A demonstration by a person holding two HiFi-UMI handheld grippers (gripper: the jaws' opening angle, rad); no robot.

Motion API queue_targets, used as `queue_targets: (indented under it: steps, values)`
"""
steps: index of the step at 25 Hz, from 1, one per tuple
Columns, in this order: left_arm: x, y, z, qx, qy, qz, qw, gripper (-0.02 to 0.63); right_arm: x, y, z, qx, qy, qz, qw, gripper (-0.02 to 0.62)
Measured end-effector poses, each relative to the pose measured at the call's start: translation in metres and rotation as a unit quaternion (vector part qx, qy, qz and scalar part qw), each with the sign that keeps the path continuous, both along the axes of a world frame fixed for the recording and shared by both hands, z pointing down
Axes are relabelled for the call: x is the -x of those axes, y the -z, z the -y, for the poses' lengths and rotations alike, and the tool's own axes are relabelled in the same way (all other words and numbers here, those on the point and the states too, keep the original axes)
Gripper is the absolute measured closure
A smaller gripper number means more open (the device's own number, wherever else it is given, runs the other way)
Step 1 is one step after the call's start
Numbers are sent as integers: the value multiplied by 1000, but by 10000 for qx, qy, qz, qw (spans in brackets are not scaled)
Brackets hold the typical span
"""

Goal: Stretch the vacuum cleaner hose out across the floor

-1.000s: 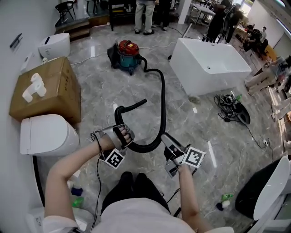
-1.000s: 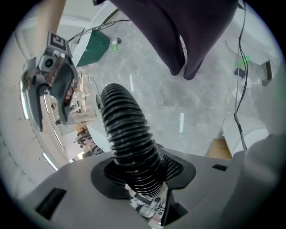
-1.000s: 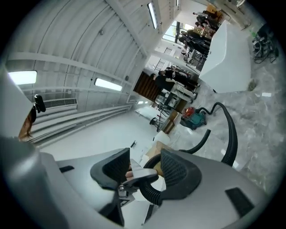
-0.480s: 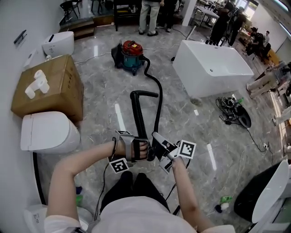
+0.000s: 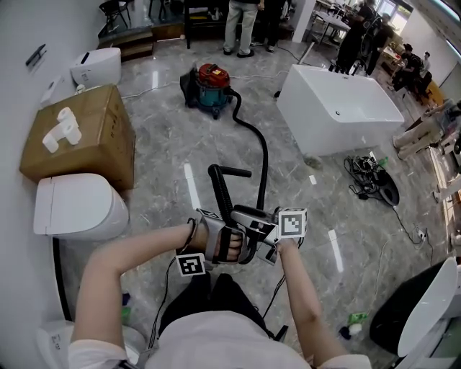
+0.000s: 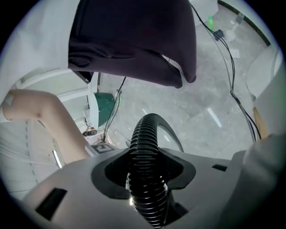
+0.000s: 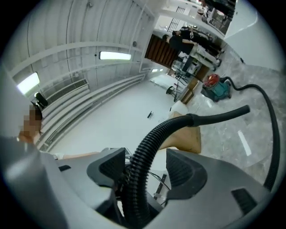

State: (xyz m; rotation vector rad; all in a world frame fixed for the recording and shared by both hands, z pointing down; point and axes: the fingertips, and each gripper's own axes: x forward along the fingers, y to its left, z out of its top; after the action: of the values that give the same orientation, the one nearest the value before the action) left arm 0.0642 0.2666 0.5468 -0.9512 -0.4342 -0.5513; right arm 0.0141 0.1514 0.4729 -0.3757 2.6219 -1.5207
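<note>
A red and teal vacuum cleaner stands far up the floor. Its black ribbed hose curves down to my two grippers, which sit close together in front of me. My left gripper is shut on the hose, both jaws pressed against it. The hose's stiff end sticks up beyond it. My right gripper has just been opening its jaws. In the right gripper view the hose still runs between them, with a gap beside it. The vacuum cleaner shows far off there.
A cardboard box and a white toilet stand at the left. A white bathtub is at the upper right, with a tangle of cables below it. People stand at the far end. Another toilet is at the lower right.
My left gripper has carried the hose to the right, up against the right gripper. The loop has narrowed and the hose's end now points up the floor. The right gripper's jaws have widened.
</note>
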Motion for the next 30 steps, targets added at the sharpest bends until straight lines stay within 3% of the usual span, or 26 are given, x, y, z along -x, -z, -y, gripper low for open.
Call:
queue_targets:
  steps: [3,5,10,16,21,30]
  values:
    - [-2,-6,-9,-105,-338,195,9992,431,16,6,3,-141,490,-202,9985,325]
    - [0,-11,-12,-126,-461,315,9984,431,22,-6,2,40,673,-510,9964,325]
    - [4,-18,-14,-97,-552,462,9974,431,23,-16,9,528,577,-415,9961,347]
    - [-4,-20,-3,-48,-202,293,9994,430,14,-19,17,959,12,139,9953,384]
    - [-12,-12,14,137,359,-164,9991,429,4,-9,28,842,-304,249,9957,397]
    - [-12,-4,30,209,936,-592,9936,403,-10,-3,46,889,-817,409,9918,399]
